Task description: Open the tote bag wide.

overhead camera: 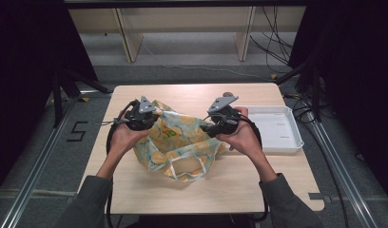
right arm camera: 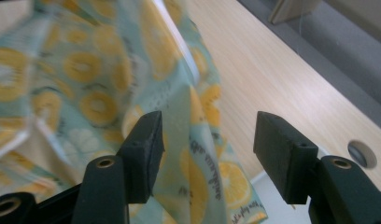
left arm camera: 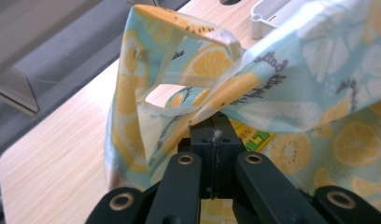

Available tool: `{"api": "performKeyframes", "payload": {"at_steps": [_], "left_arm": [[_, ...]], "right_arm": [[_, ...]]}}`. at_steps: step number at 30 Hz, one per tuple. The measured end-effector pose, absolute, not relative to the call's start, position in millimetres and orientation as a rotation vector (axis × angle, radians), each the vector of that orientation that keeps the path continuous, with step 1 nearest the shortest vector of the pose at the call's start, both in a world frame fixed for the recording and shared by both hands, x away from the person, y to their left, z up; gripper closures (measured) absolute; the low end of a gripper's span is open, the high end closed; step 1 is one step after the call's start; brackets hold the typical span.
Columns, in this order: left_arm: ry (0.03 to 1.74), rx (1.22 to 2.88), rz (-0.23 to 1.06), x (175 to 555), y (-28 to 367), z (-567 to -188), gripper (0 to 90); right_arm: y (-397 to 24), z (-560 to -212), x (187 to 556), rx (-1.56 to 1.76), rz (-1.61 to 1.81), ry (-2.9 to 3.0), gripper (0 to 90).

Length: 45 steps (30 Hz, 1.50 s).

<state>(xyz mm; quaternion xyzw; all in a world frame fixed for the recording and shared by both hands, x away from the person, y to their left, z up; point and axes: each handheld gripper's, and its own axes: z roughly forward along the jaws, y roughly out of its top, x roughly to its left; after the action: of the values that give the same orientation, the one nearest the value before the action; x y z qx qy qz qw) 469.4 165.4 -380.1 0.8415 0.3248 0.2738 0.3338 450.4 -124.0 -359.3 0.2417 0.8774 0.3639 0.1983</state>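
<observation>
My left gripper (overhead camera: 143, 115) has its jaws clamped tight on the edge of the lemon-print bag (overhead camera: 180, 142), the fabric pinched right at the tips, as the left gripper view shows it (left arm camera: 212, 127) with the bag (left arm camera: 291, 74) stretched away from the pinch toward one o'clock and one handle loop (left arm camera: 179, 51) standing up at eleven o'clock. My right gripper (overhead camera: 220, 118) has its jaws apart; in the right gripper view (right arm camera: 207, 140) the two black pads stand clear of each other with a fold of the bag (right arm camera: 86, 93) hanging between them, touching neither pad that I can make out. From the high view the bag lies in the middle of the wooden surface (overhead camera: 258, 185), slack and crumpled, its upper part lifted between my two hands and its other handle (overhead camera: 187, 165) lying flat toward six o'clock. My left hand (overhead camera: 123, 137) sits at nine o'clock of the bag, my right hand (overhead camera: 242, 135) at three o'clock. A white tray (overhead camera: 292, 142) rests on the surface farther out at three o'clock, just beside my right hand and apart from the bag. In the right gripper view the fabric is blurred, so the print is hard to read there.
</observation>
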Motion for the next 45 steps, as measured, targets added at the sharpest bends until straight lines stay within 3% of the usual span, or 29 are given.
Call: {"api": "performKeyframes", "payload": {"at_steps": [8,17,20,24,25,34,45], "left_arm": [[0.924,2.192,0.663,488,168,-386,89.5],[0.934,2.184,0.646,489,170,-383,89.2],[0.903,2.187,0.667,491,173,-383,89.2],[0.915,2.176,0.666,492,178,-390,89.1],[0.922,2.173,0.666,492,180,-391,89.1],[0.96,2.138,0.682,497,198,-403,87.8],[1.009,2.114,0.693,501,211,-424,80.4]], "right_arm": [[-111,-346,423,0.517,1.106,2.465,44.0],[-80,-379,424,0.503,0.937,2.537,37.1],[-76,-389,432,0.494,0.841,2.519,47.0],[-73,-394,450,0.426,0.759,2.482,84.7],[-73,-394,455,0.436,0.774,2.474,88.4],[-60,-389,519,0.556,0.786,2.393,90.0],[-44,-424,558,0.705,0.718,2.454,90.0]]}}
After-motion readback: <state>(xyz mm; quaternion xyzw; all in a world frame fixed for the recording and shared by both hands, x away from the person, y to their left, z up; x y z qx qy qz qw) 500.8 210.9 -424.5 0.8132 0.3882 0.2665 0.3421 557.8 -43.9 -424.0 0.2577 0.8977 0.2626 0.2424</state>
